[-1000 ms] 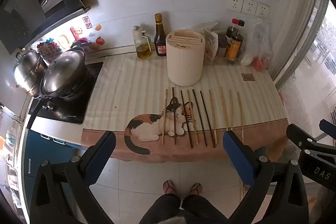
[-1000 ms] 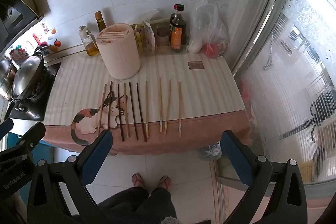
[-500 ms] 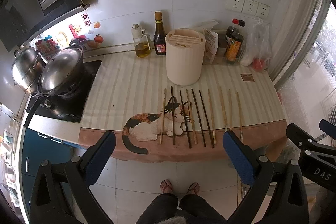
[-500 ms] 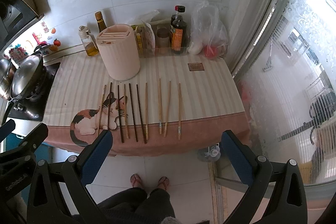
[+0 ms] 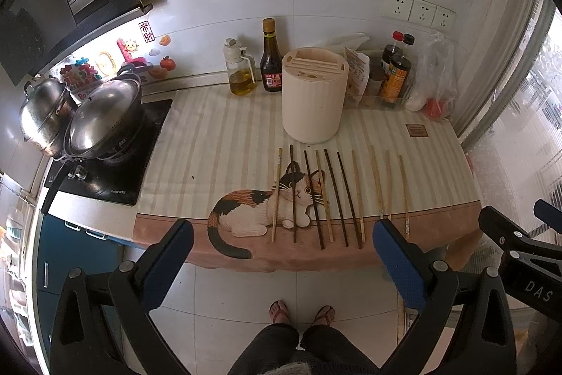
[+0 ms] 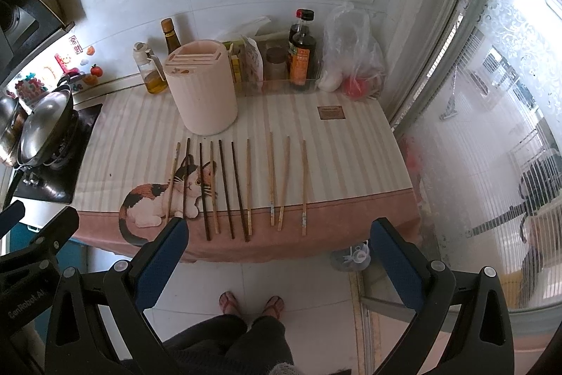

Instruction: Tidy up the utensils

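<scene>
Several chopsticks (image 5: 339,195) (image 6: 239,185), some dark and some pale wood, lie side by side on a striped mat with a cat picture. A round cream utensil holder (image 5: 313,94) (image 6: 202,90) with slots in its top stands just behind them. My left gripper (image 5: 281,252) hangs open in front of the counter edge, well short of the chopsticks, with nothing between its blue pads. My right gripper (image 6: 277,248) is likewise open and empty, held back above the floor.
Oil and sauce bottles (image 5: 271,57), jars and a plastic bag (image 6: 354,58) line the back wall. Steel pots (image 5: 102,118) sit on a black hob at the left. A glass partition (image 6: 474,94) bounds the right. A person's legs and sandalled feet (image 5: 298,311) stand below.
Both views have shifted slightly, the counter sitting a little higher in the frame. Both grippers stay open and the chopsticks have not moved.
</scene>
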Motion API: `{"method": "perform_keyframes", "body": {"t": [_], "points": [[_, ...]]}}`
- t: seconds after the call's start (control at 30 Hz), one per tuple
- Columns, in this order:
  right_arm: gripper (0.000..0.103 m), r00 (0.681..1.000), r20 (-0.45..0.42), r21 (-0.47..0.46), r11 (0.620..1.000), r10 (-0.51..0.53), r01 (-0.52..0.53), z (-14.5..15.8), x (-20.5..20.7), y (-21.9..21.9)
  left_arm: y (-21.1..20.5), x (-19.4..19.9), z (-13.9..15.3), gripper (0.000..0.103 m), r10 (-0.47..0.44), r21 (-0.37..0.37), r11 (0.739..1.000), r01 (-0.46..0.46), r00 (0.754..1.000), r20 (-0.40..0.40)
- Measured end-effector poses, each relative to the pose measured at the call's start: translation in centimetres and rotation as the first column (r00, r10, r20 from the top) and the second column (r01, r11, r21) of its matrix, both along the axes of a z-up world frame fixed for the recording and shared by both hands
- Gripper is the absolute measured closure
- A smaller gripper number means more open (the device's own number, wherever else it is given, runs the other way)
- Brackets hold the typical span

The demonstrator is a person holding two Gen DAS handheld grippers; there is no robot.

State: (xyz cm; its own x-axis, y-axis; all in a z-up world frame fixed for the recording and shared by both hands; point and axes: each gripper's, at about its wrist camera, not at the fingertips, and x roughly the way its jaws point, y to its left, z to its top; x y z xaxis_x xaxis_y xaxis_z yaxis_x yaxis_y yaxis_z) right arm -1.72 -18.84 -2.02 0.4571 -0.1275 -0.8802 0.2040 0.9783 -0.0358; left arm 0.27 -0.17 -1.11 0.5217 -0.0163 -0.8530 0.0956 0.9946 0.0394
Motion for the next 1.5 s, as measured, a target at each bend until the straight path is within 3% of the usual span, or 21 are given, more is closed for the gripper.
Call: {"method": "perform_keyframes", "body": {"t": [1.5], "points": [[0.0, 1.0, 0.0, -0.006, 1.0, 0.003, -0.003, -0.1, 0.7, 0.7, 1.0, 0.8, -0.4, 0.0, 0.006, -0.005, 1.0, -0.006, 1.0, -0.005]]}}
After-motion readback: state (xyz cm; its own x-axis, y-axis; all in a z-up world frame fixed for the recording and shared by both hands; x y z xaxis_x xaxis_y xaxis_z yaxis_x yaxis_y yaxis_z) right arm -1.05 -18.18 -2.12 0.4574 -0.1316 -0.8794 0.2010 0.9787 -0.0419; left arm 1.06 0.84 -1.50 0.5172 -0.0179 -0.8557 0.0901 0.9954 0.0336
